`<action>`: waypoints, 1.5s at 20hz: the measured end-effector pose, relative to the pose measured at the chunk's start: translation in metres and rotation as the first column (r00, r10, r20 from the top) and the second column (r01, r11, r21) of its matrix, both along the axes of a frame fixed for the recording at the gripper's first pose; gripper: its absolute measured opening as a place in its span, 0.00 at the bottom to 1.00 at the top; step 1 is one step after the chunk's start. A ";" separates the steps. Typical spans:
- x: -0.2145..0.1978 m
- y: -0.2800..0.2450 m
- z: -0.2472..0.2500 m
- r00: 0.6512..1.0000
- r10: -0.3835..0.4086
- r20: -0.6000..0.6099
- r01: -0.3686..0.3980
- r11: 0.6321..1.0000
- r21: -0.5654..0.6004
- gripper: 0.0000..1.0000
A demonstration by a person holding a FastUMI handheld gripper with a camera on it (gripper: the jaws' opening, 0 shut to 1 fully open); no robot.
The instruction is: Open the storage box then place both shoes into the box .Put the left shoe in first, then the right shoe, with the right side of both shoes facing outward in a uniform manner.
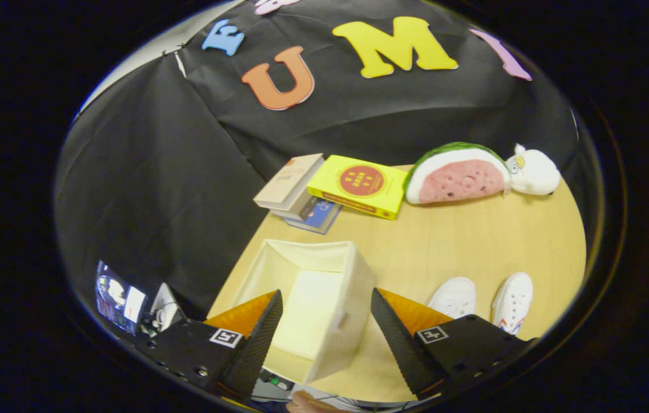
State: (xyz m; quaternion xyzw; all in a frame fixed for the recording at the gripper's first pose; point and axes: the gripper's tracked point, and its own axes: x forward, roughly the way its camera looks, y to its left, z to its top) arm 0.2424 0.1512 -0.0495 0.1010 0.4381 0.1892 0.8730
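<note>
Cream fabric box [307, 304] sits open on the wooden table [473, 241], between and just ahead of the claw [327, 304], whose fingers are spread wide and hold nothing. Two white shoes [485, 298] lie side by side beyond the right finger. Books [335, 186] and a watermelon plush [456, 175] rest far beyond.

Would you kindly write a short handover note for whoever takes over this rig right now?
Gripper: open, holding nothing, poised above the cream fabric storage box.
Box: already open, nothing inside, near the wooden table's front edge.
Two white sneakers: side by side on the table beside the box, beyond one finger.
Done: box opened.
Left: place the left shoe, then the right, right sides outward.
</note>
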 end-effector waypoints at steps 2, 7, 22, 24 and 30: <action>-0.002 -0.030 -0.022 0.999 -0.016 -0.036 0.014 0.999 -0.032 0.94; -0.008 -0.095 -0.079 0.990 -0.077 -0.121 0.061 0.990 -0.125 0.94; -0.040 -0.146 -0.193 0.936 -0.063 -0.348 -0.062 0.940 -0.336 0.42; -0.040 -0.137 -0.193 0.929 -0.053 -0.365 -0.066 0.949 -0.307 0.22; -0.043 -0.136 -0.185 0.907 -0.088 -0.413 0.005 0.980 -0.197 0.00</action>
